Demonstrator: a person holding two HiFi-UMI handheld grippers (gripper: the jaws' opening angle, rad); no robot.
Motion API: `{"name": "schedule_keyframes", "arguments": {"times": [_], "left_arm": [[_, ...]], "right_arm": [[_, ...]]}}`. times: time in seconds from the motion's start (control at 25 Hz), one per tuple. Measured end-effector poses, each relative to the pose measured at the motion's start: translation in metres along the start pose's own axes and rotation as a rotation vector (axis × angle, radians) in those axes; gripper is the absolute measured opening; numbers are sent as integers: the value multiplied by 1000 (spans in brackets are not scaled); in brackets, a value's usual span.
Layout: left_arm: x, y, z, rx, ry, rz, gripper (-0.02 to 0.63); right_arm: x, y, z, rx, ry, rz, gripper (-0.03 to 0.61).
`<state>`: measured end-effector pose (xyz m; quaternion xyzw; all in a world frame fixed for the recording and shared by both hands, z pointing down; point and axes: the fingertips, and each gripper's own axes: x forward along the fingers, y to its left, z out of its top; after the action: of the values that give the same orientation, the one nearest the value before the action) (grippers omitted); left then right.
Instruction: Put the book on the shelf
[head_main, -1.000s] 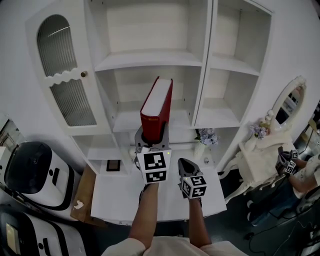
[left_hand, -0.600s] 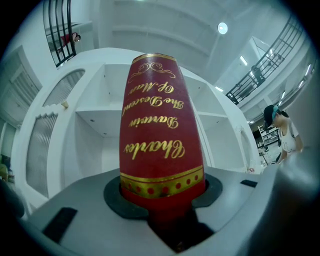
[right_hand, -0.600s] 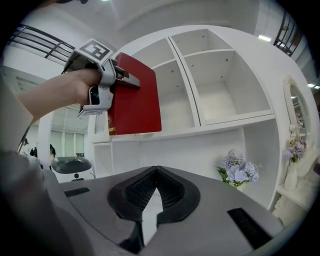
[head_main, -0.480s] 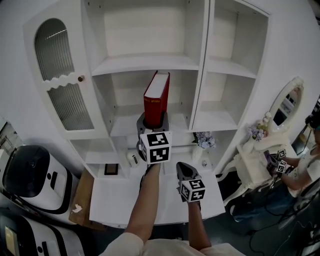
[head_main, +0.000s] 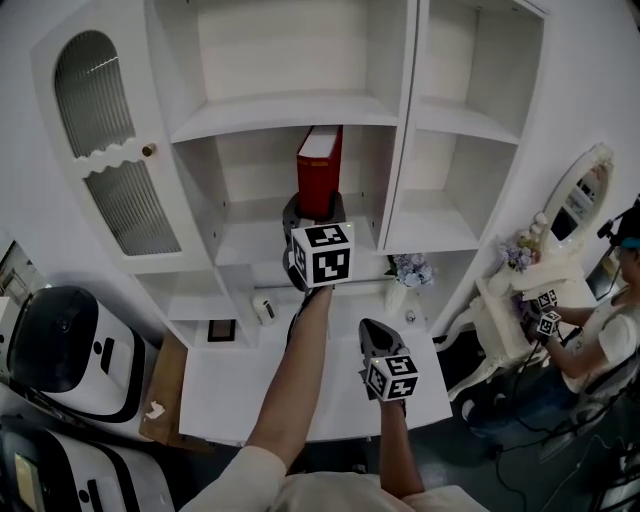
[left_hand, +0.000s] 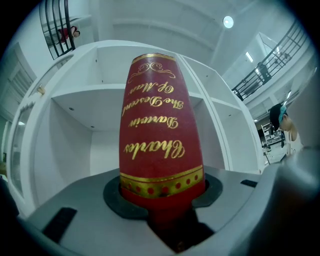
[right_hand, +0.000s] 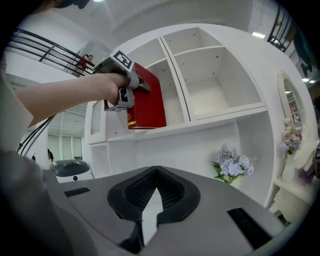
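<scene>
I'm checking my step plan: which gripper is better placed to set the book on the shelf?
Left. The left gripper clamps the book upright at the shelf; the right gripper hangs lower, away from it, shut and empty.

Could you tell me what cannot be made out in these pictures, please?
1. Head view: the left gripper covers the lower end of the red book, so it is unclear whether the book touches the shelf.
2. Left gripper view: the jaws hide the bottom of the spine.
3. Head view: a dark flat item on a low ledge is too small to identify.
</scene>
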<state>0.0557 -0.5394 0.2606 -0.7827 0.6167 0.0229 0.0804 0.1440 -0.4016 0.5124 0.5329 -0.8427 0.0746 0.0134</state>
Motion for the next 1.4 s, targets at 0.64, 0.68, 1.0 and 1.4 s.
{"name": "schedule_keyframes", "arguments": {"times": [0.64, 0.68, 1.0, 1.4], "left_arm": [[71, -9, -17, -48, 37, 41, 197], [75, -9, -18, -47, 38, 44, 196], [106, -13, -22, -42, 44, 80, 198], [134, -25, -25, -56, 58, 45, 202]], "right_arm": [[-13, -65, 14, -16, -22, -94, 26], [-13, -69, 16, -15, -26, -99, 26], [-10, -93, 22, -10, -38, -118, 26], [-18, -113, 23, 4, -31, -158, 26]]}}
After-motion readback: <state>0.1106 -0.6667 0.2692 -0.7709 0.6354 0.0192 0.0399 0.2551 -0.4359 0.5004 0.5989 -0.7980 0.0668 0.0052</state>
